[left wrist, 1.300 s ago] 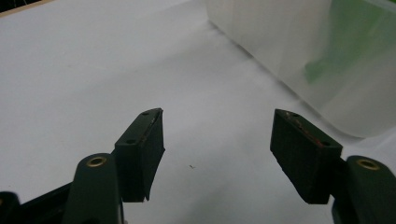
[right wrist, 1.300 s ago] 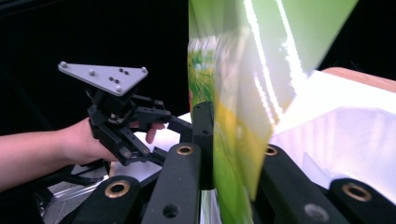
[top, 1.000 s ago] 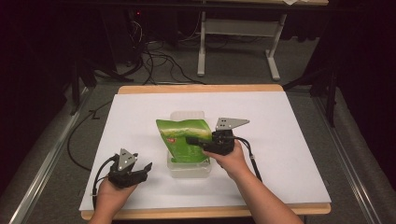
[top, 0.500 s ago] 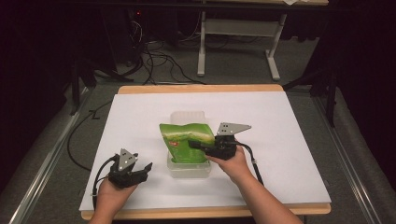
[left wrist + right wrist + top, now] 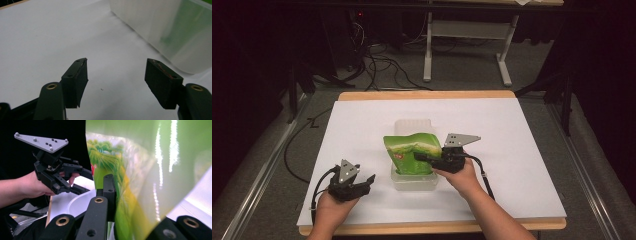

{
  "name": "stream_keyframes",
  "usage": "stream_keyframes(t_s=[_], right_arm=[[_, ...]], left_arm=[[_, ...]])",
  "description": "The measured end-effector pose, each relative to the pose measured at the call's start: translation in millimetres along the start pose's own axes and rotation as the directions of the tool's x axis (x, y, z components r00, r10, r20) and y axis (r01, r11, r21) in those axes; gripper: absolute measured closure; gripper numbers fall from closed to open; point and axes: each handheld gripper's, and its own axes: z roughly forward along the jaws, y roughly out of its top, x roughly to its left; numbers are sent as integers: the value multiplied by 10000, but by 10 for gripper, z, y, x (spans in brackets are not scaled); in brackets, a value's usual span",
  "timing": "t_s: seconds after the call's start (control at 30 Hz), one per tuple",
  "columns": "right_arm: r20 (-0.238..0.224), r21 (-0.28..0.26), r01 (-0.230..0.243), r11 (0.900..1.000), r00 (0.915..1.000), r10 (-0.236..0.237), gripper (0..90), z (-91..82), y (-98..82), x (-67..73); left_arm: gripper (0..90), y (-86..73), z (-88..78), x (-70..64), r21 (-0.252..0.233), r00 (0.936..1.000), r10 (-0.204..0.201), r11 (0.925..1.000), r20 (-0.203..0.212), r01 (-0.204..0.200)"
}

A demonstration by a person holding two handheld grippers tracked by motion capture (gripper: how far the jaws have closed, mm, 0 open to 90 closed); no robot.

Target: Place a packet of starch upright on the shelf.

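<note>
The right gripper [image 5: 424, 158] has its jaws clamped on the right edge of a glossy green snack bag [image 5: 409, 154], pinching the thin film between the pads. The bag stands upright, its lower end down inside a clear plastic rectangular container [image 5: 414, 181] near the middle of the white-topped bench [image 5: 522, 150]. A matching translucent lid [image 5: 412, 125] lies flat just beyond the container, on the far side.

The left gripper [image 5: 367, 181] rests low on the bench at the near left, held in the person's left hand [image 5: 329, 210], its jaws standing apart with nothing between them. In the left gripper view the container's frosted wall [image 5: 160, 32] lies ahead and to the right of those jaws, close but not touching.

What the next move seems to hang on is the bag's long axis: it runs up and down, while the container's long side runs near to far. To lie inside, the bag would have to be tipped over along that direction. The right hand [image 5: 462, 177] already has it; the left gripper is near the container's left wall and looks best placed to steady the tub or press the bag down.
</note>
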Motion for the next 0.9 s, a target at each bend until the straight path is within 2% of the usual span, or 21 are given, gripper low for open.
stream_keyframes(t_s=[0.57,0.9], right_arm=[[117,35,0,10000,9999,-1,850,4,0,3],[287,-87,-18,10000,9996,20,706,-37,49,2]], left_arm=[[354,1,-3,1,-1,10000,0,10000,7,0],[354,1,-2,0,-10,10000,16,10000,12,-16]])
